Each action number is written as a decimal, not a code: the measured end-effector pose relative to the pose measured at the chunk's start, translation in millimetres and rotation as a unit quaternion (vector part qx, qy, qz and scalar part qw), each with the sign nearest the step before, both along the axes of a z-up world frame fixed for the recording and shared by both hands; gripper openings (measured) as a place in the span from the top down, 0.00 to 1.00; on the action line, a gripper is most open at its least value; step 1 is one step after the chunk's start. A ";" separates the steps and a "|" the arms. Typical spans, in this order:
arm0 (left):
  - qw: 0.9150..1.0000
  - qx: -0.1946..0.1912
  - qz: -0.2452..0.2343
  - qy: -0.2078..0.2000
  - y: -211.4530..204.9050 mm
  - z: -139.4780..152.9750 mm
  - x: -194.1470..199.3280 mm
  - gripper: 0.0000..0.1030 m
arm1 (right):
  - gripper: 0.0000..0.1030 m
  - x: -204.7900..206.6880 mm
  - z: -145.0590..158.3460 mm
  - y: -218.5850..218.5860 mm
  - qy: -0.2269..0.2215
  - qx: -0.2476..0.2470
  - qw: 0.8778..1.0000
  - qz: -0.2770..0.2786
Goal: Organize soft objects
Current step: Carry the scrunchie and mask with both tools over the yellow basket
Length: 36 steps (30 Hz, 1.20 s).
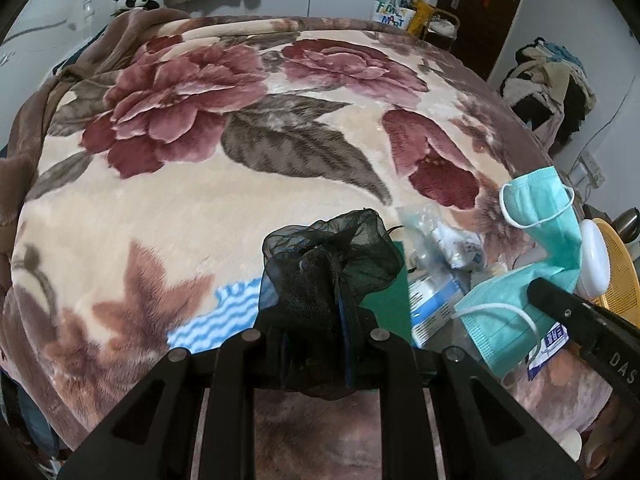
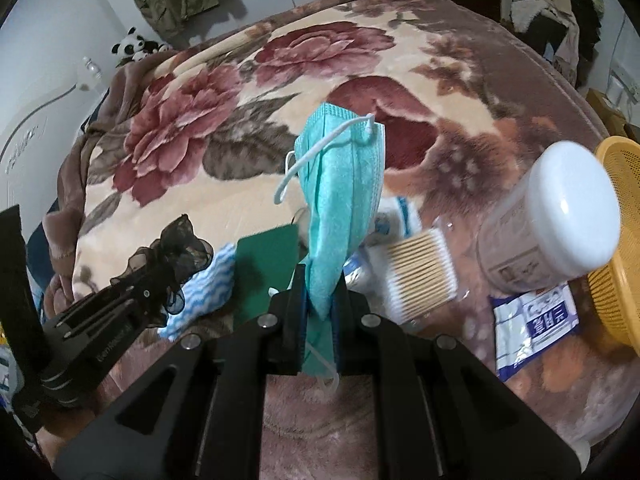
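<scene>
Black mesh scrunchie (image 1: 326,280) clamped in left gripper (image 1: 316,344), teal face mask (image 2: 340,200) pinched in right gripper (image 2: 320,320), floral blanket (image 1: 200,200) beneath

The left gripper (image 1: 316,320) is clamped on a black mesh scrunchie (image 1: 328,268). The right gripper (image 2: 320,312) pinches a teal face mask (image 2: 340,200), both raised side by side.

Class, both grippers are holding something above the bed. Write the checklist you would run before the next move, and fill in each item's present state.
1. Left gripper shut on the black mesh scrunchie: ok.
2. Right gripper shut on the green face mask: ok.
3. Mask ear loop hanging free, could snag: not ok.
4. Yellow basket within view at right: ok.
5. Basket has room inside: cannot tell.
</scene>
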<state>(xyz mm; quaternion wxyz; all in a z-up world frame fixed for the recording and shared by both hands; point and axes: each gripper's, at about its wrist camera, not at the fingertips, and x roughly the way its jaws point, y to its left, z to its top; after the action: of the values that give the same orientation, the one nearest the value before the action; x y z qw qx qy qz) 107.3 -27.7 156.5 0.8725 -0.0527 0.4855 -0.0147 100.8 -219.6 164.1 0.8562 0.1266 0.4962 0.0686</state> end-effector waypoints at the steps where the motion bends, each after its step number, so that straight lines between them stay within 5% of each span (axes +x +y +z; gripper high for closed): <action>1: 1.000 0.000 -0.002 0.001 -3.1 1.2 3.2 0.82 | 0.90 2.1 1.5 -2.9 0.001 0.001 1.000 -0.001; 20: 0.998 0.021 -0.059 -0.012 -94.0 49.6 49.4 0.82 | 0.90 28.0 39.1 -82.1 -0.014 0.029 0.998 -0.046; 36: 0.992 0.006 -0.122 -0.024 -196.1 78.5 43.7 0.82 | 0.90 6.5 68.3 -166.7 -0.038 0.029 0.994 -0.097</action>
<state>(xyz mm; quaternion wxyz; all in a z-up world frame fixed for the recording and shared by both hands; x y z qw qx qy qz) 150.9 -223.9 235.0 0.8759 0.0123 0.4673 -0.1194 107.3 -386.2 232.4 0.8730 0.1965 0.4464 0.0044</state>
